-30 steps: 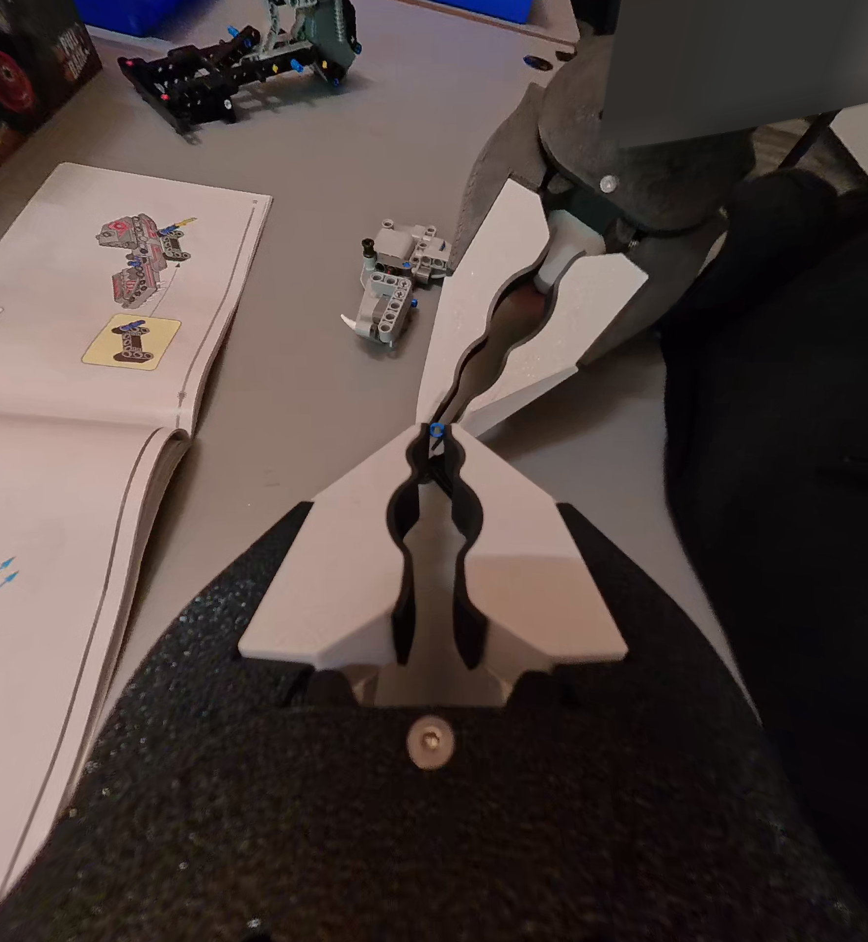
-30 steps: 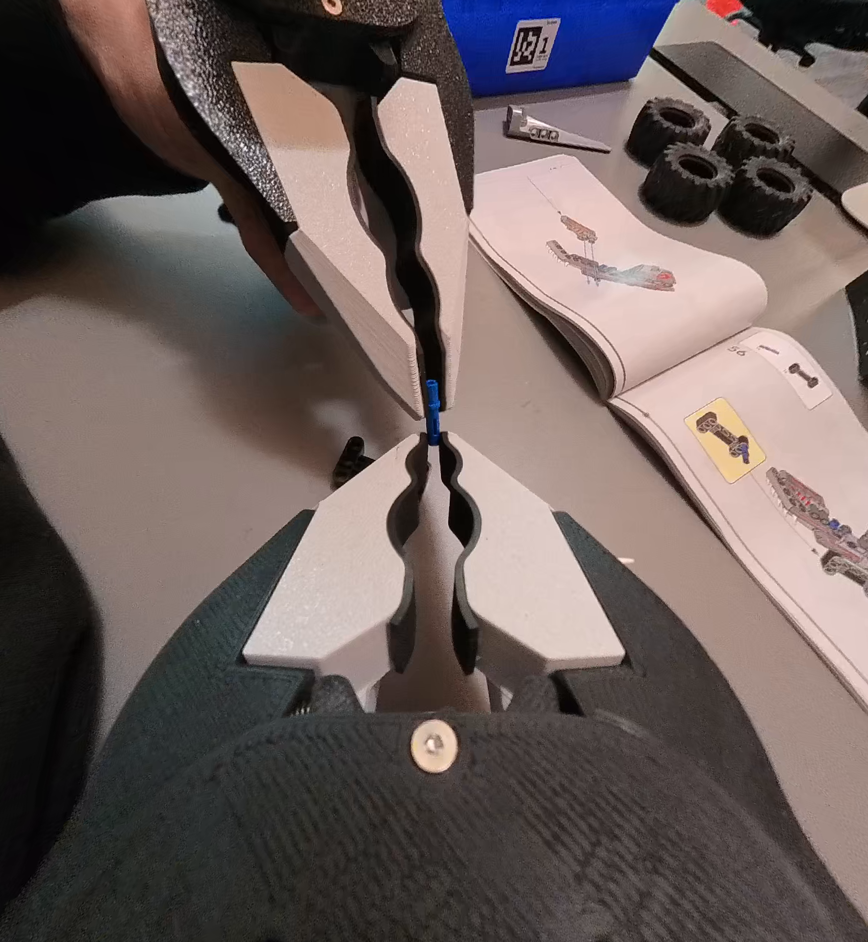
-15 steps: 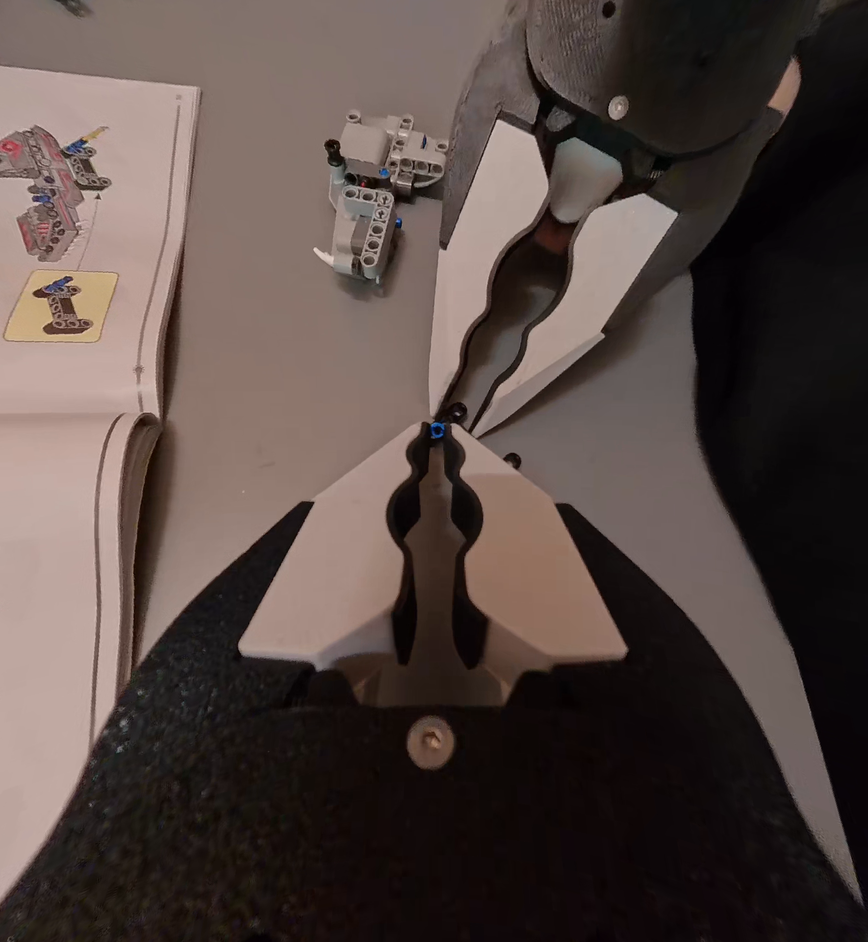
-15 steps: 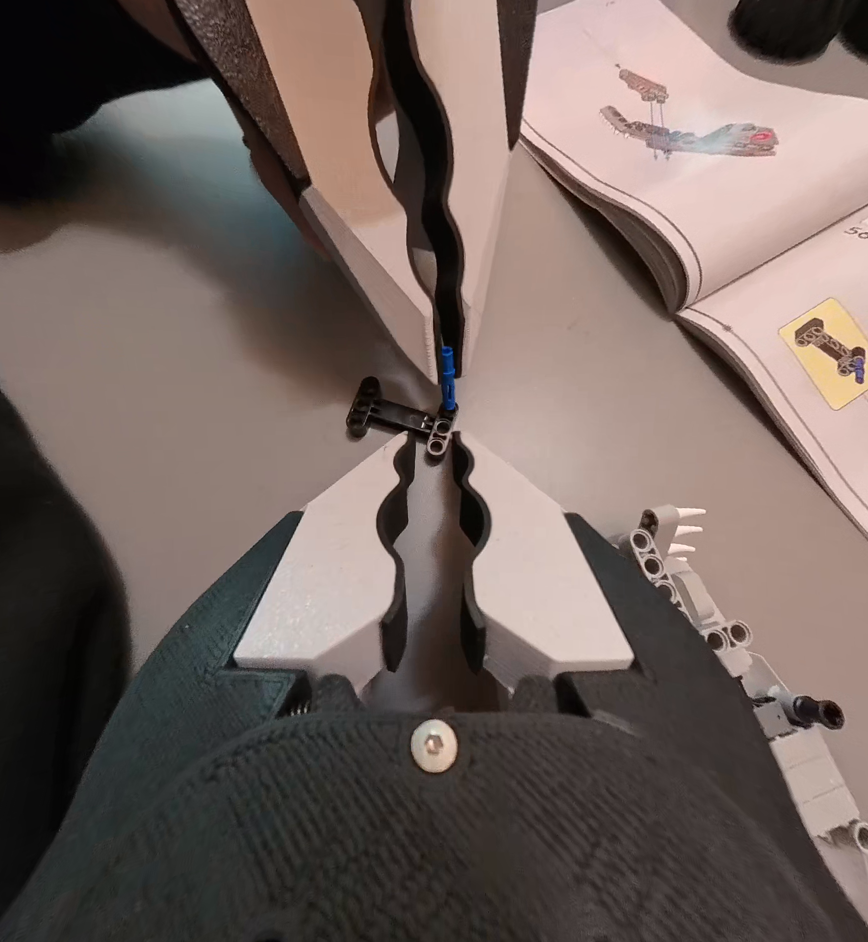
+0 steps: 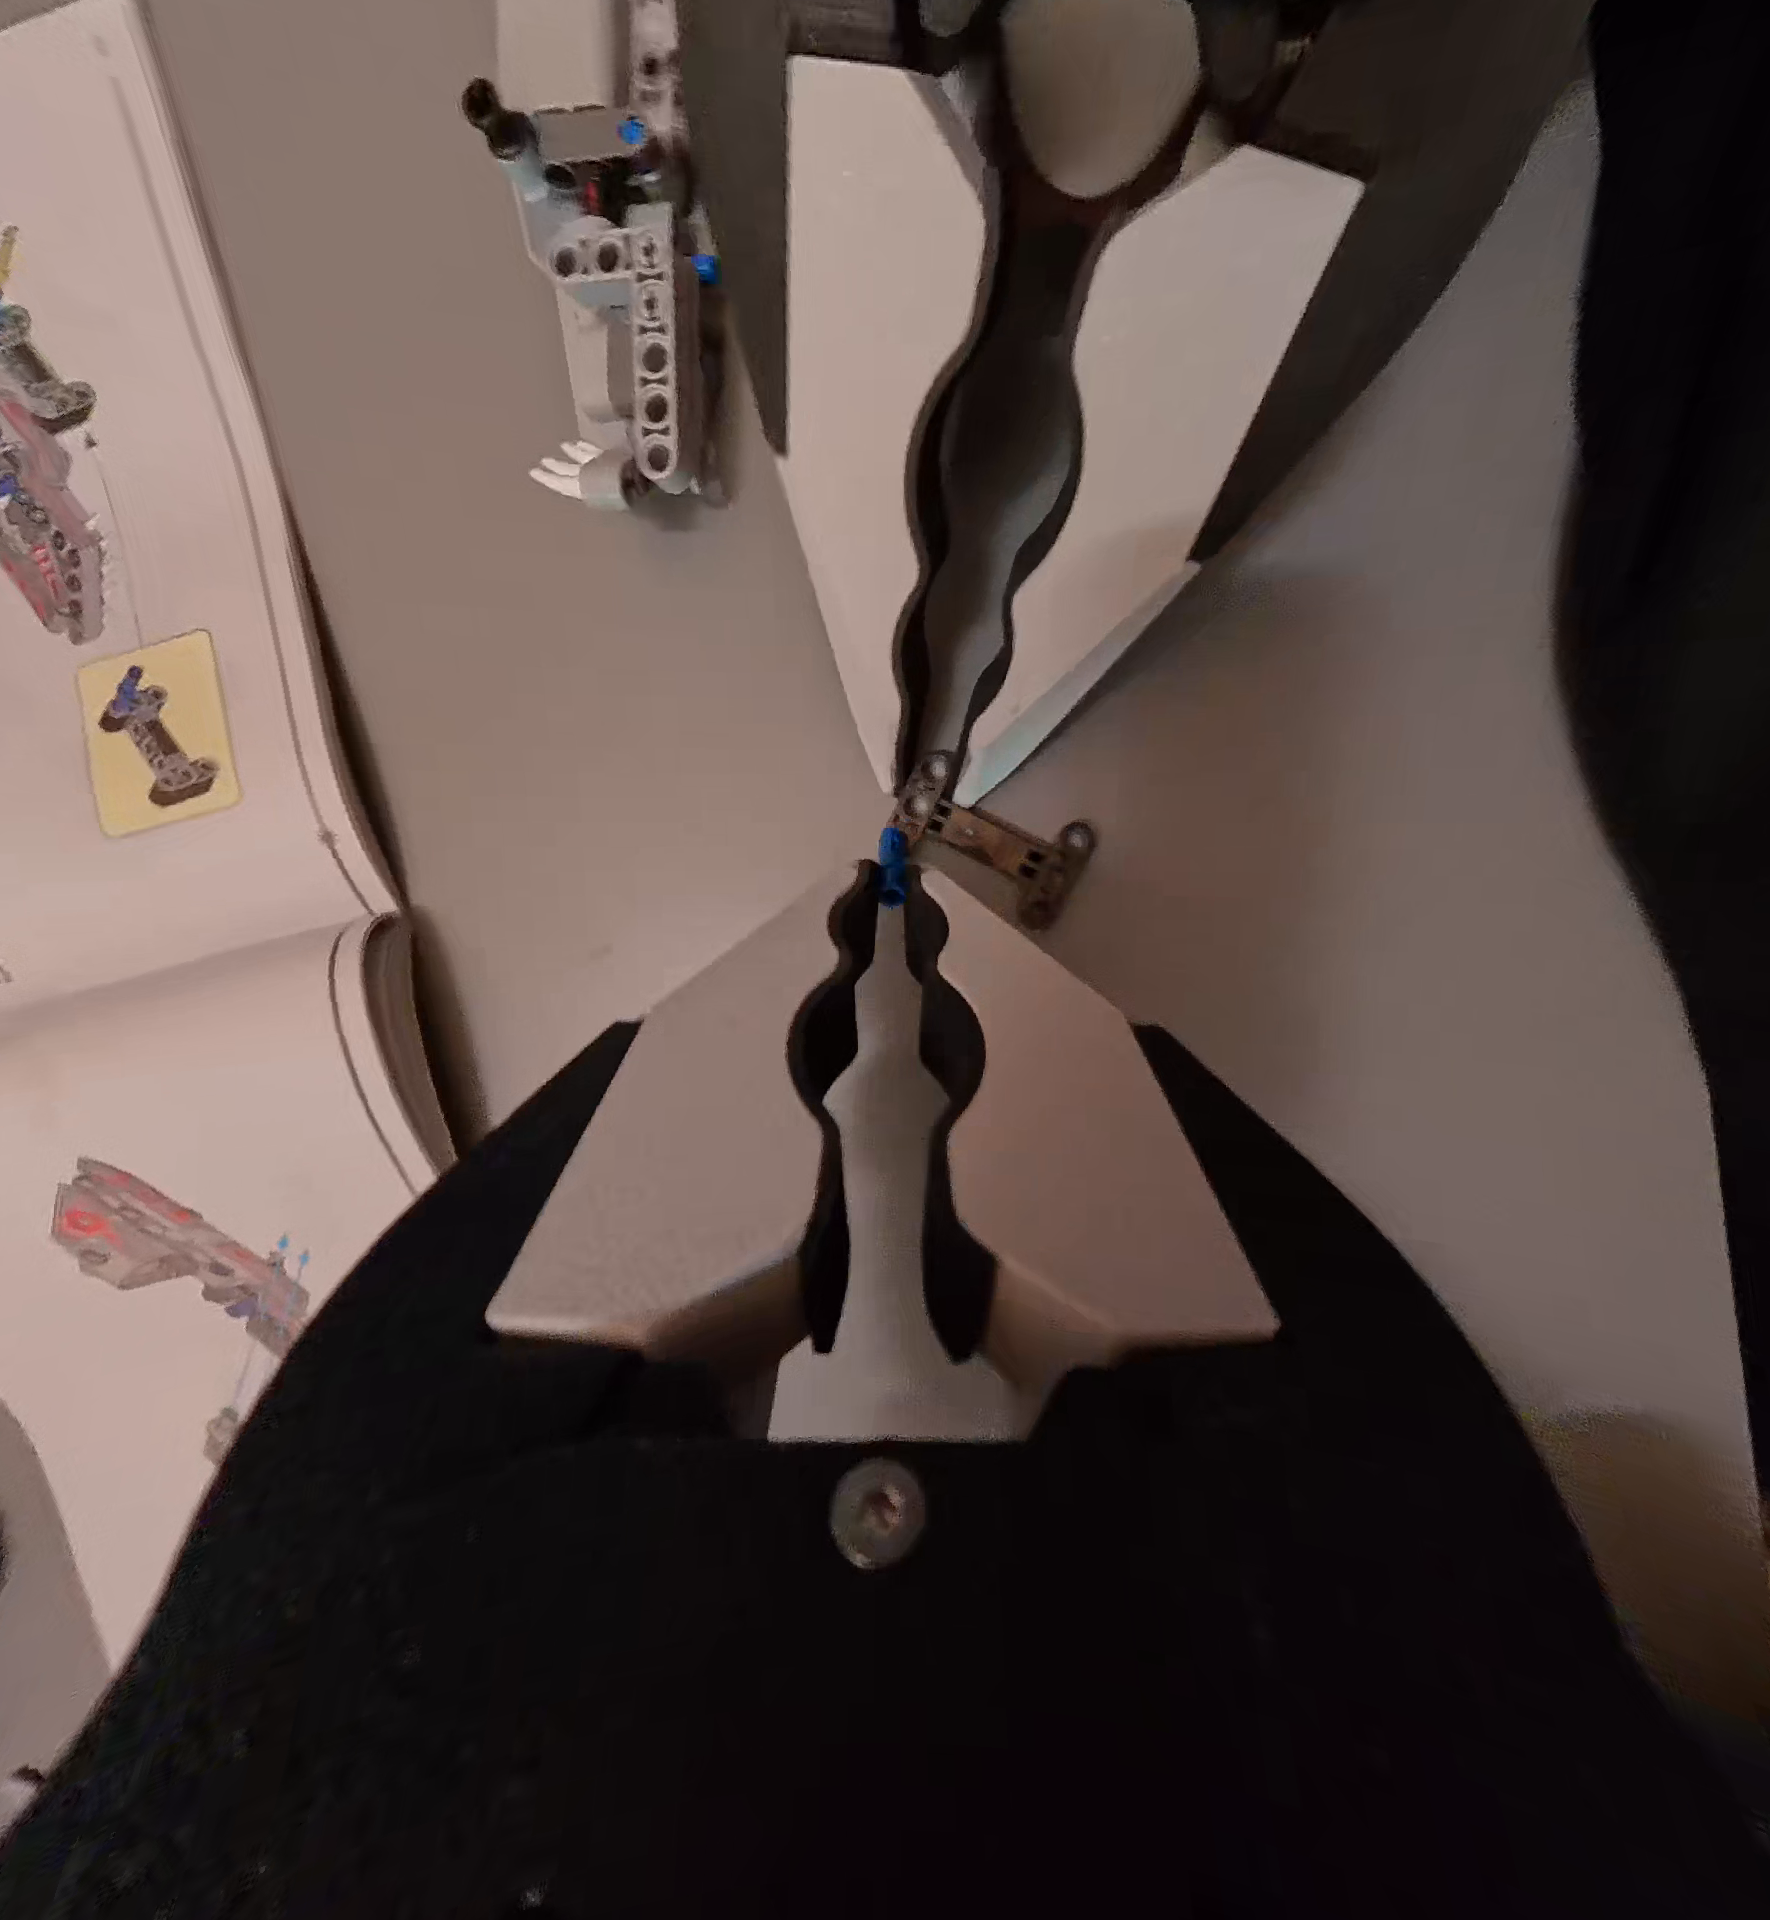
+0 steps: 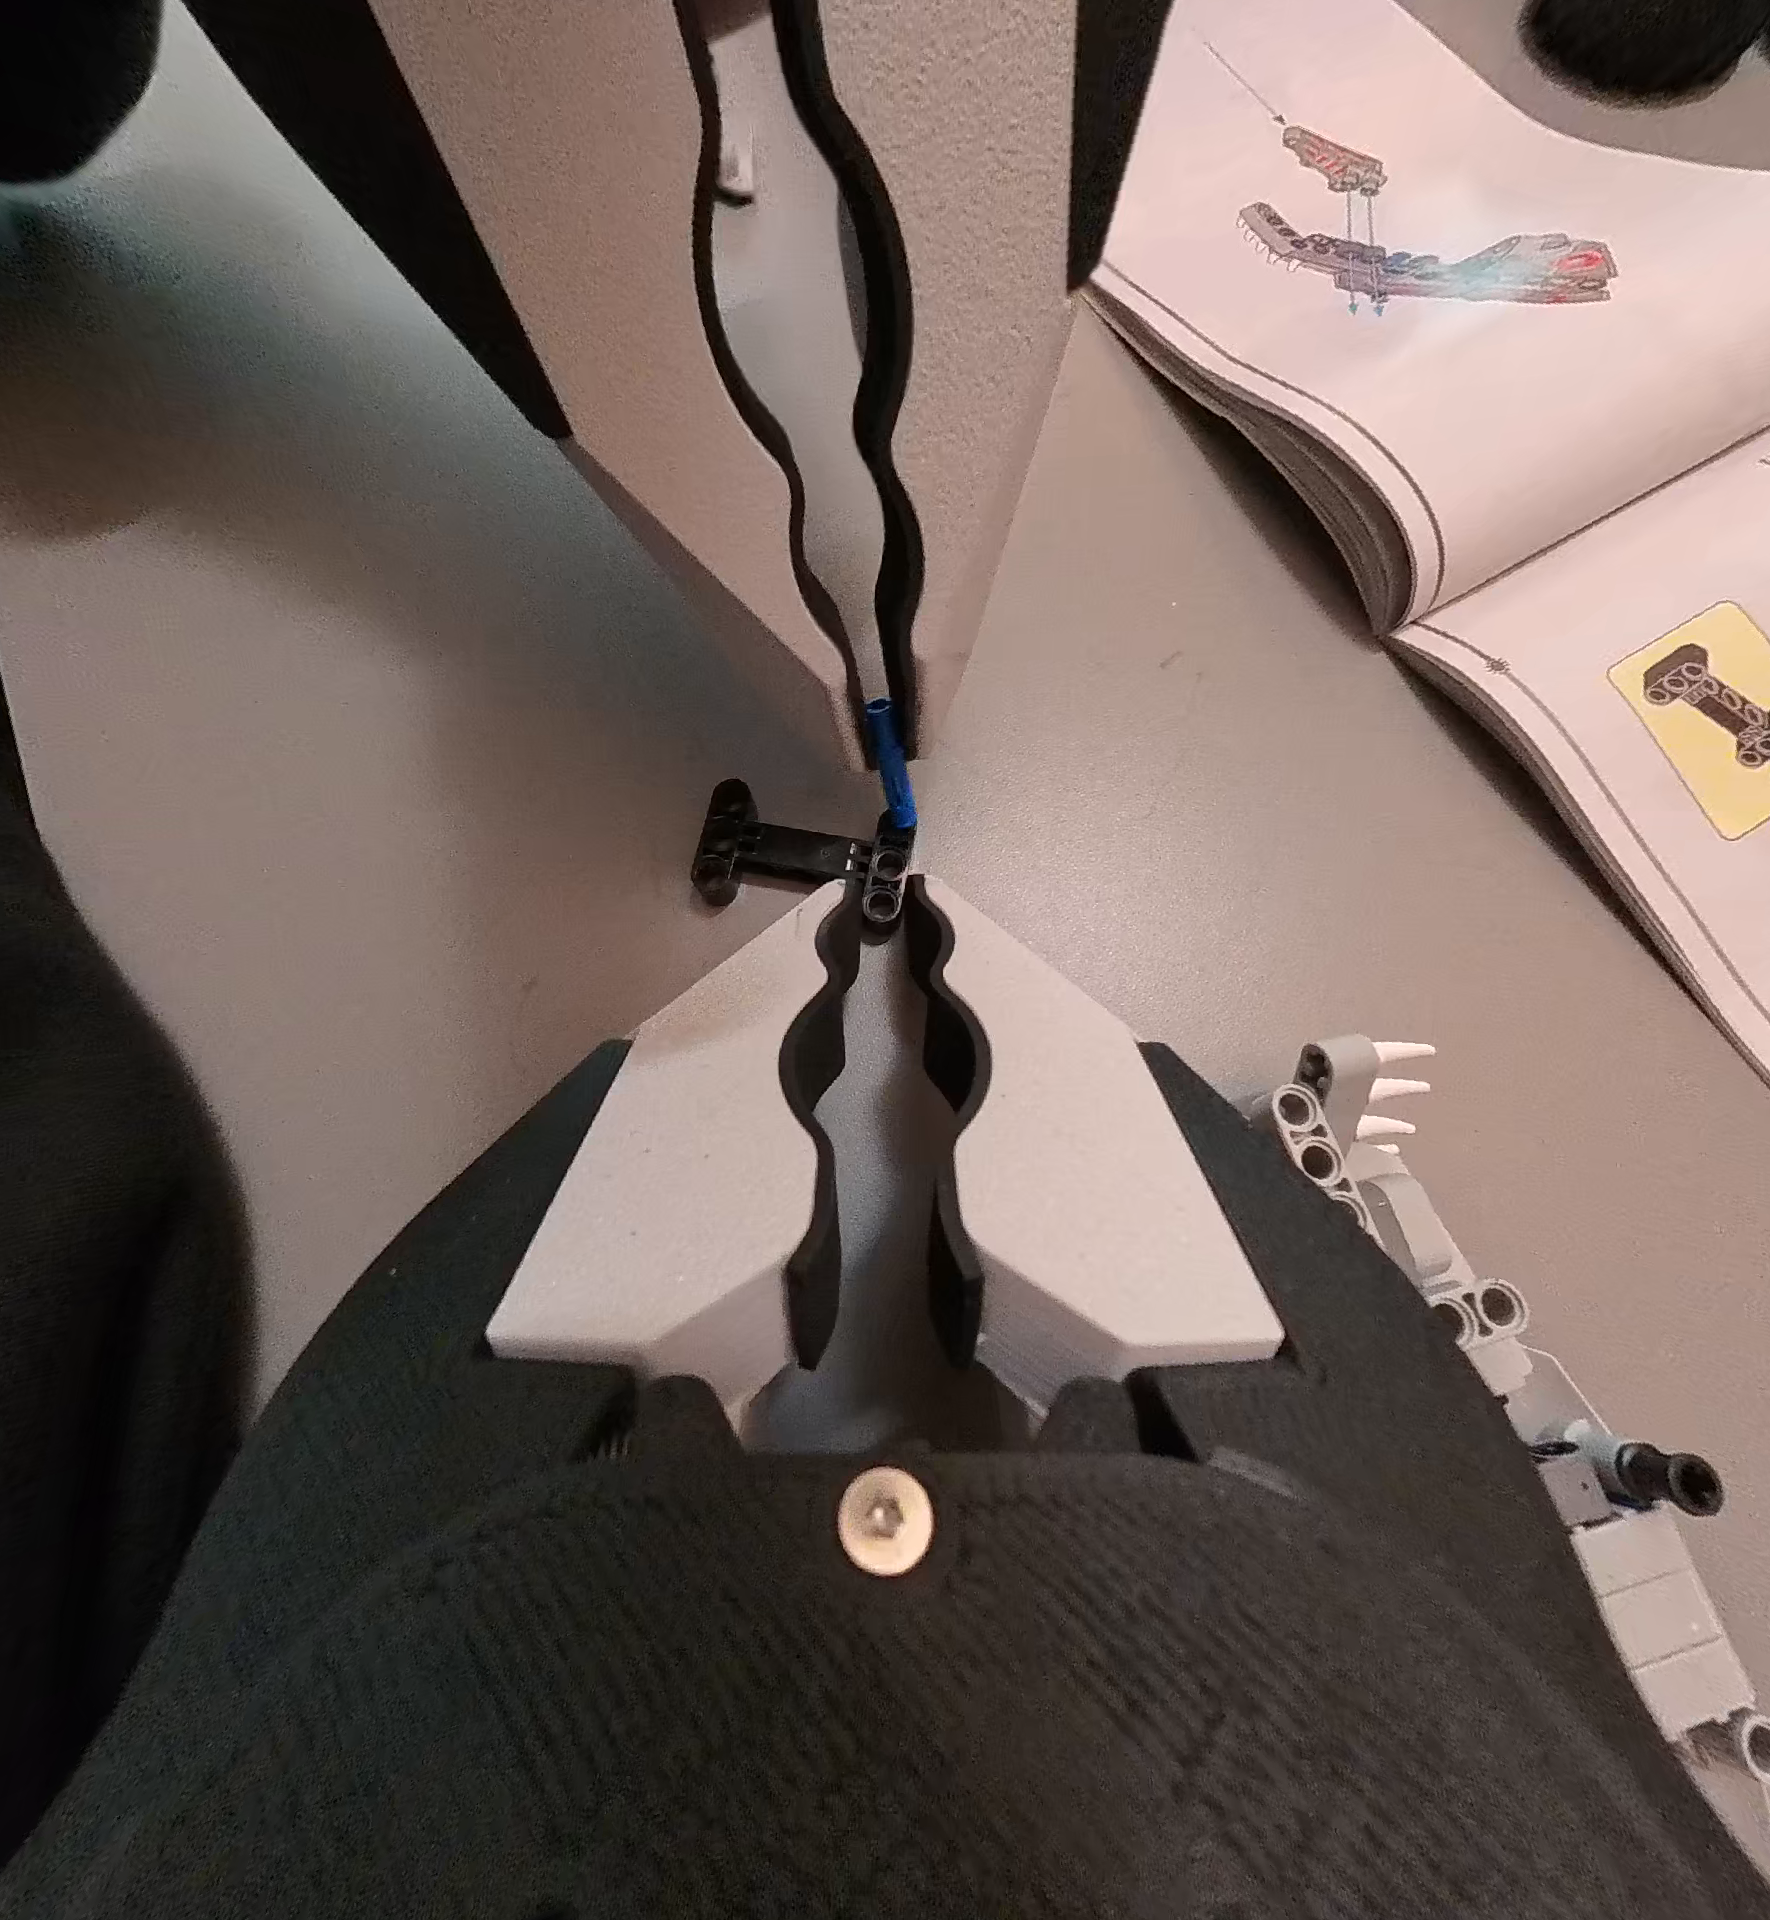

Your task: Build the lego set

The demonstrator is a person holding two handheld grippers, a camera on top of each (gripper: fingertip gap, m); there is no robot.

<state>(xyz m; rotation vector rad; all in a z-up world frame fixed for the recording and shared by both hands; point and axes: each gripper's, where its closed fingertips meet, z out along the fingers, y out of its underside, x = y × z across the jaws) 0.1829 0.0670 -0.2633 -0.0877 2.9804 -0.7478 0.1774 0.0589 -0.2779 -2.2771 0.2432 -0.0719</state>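
Observation:
My left gripper [image 5: 891, 896] is shut on a small blue pin [image 5: 892, 868]. In the right wrist view it comes down from the top [image 6: 886, 732] with the pin [image 6: 891, 771] sticking out below its tips. My right gripper [image 6: 886, 906] is shut on the cross end of a black T-shaped beam [image 6: 798, 842], which lies low over the grey table. In the left wrist view the right gripper [image 5: 931, 771] comes from the top, tip to tip with mine. The pin's lower end meets a hole in the beam's end [image 5: 1006, 854].
An open instruction booklet [image 5: 81, 540] lies left of the grippers in the left wrist view and on the right in the right wrist view [image 6: 1483, 436]. A grey toothed lego assembly [image 5: 632, 312] lies close beside the right gripper [image 6: 1380, 1195]. A dark sleeve [image 6: 50, 1039] is at the left. Less than 4 cm separates the two grippers' tips.
Both grippers have dropped closer to the table. The right gripper has taken hold of the black beam's end. The blue pin's tip has come onto the beam's hole.

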